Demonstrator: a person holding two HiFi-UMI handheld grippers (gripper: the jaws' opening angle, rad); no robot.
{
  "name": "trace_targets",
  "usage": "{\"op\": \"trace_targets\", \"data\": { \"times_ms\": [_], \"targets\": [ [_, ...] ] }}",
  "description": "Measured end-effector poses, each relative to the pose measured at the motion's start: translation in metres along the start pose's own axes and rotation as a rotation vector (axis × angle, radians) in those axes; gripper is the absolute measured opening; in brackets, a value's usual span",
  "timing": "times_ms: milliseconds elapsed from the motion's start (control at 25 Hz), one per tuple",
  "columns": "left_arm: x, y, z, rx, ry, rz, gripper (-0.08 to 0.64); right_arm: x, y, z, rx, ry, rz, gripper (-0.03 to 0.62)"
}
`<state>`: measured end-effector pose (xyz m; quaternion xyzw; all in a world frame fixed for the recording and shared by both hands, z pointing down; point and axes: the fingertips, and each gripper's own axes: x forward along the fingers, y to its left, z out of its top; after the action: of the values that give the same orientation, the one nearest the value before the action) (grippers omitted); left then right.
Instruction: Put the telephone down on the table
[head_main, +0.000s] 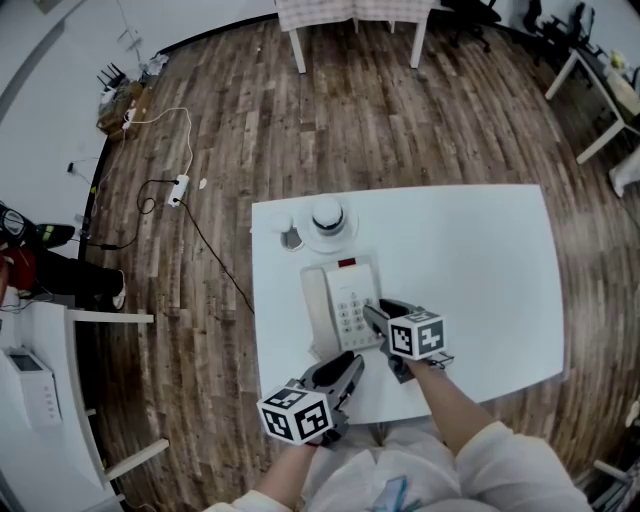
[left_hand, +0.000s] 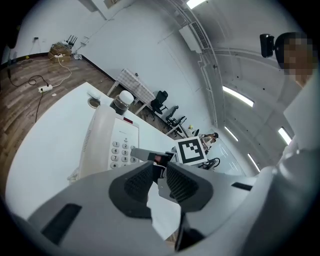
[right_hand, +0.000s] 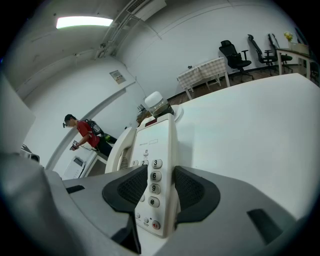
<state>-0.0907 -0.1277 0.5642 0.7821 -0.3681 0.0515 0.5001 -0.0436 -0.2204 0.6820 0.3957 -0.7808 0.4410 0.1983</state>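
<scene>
Place: you're in an open, office-like room.
Floor: wood planks all round your white surface.
Beyond the surface: checked-cloth table, black office chairs.
Left of the surface: power strip with cables.
Above the surface: strip light.

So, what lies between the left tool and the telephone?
Only a short strip of bare white table; the head view shows it, between the left tool and the telephone's near end.
</scene>
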Motion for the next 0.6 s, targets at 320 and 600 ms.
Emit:
{"op": "trace_targets", "data": {
  "times_ms": [320,600],
  "targets": [
    [0.004,-0.002,-0.001,0.013,0.022,-0.011,0.086,-0.022,0.026,0.019,-0.112,-0.041,0.038,0.192],
    [0.004,-0.002,0.001,0.022,0.035,-0.002,0.052,-0.054,0.047,0.015,-0.111,-0.049,0.106,0.195]
  ]
}}
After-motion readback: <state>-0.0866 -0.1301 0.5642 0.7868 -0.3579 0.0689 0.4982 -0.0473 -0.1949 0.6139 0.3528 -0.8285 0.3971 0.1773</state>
